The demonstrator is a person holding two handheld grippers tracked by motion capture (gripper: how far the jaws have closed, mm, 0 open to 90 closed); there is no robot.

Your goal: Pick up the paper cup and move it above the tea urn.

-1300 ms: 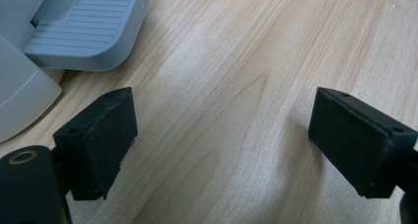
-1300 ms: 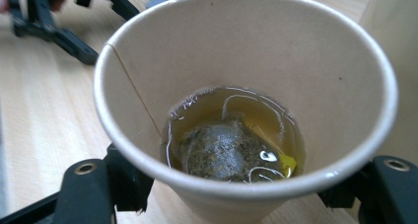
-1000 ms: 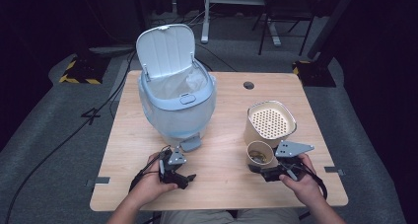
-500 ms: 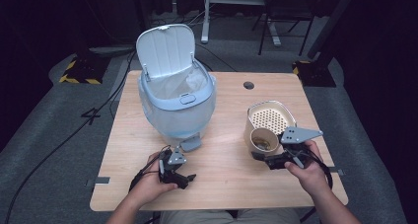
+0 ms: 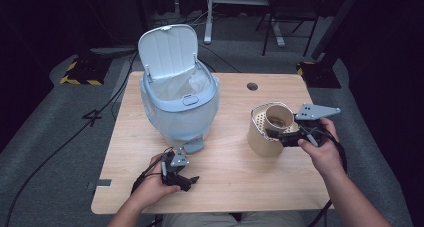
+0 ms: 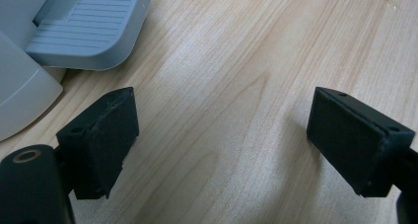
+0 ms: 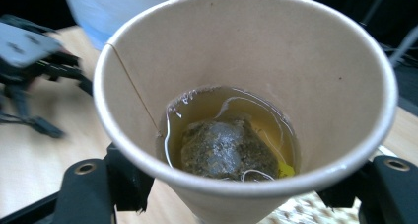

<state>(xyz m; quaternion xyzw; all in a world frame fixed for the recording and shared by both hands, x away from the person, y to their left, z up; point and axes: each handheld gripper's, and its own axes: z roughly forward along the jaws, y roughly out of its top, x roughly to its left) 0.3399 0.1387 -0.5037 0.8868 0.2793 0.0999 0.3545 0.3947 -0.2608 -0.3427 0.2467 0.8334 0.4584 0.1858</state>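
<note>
**Paper cup held over the strainer**

The right gripper (image 5: 276, 132) is clamped around a paper cup (image 5: 278, 118) holding a tea bag (image 7: 227, 150) in liquid, above the perforated strainer container (image 5: 261, 137) at the table's right. The left gripper (image 5: 192, 179) rests near the bin's pedal (image 6: 88, 34), jaws wide apart and empty.

From my seat, the paper cup (image 7: 246, 100) hides most of both jaws in the right gripper view, so I can't see the pads meeting its wall; its base runs off the bottom edge. At the left of that frame the other gripper (image 7: 29, 71) is blurred. In the left gripper view the bin's pedal (image 6: 88, 31) and body (image 6: 19, 95) are cut by the top and left edges. In the high view my forearms leave the bottom edge, and the strainer container (image 5: 260, 137) sits partly behind the cup.
</note>
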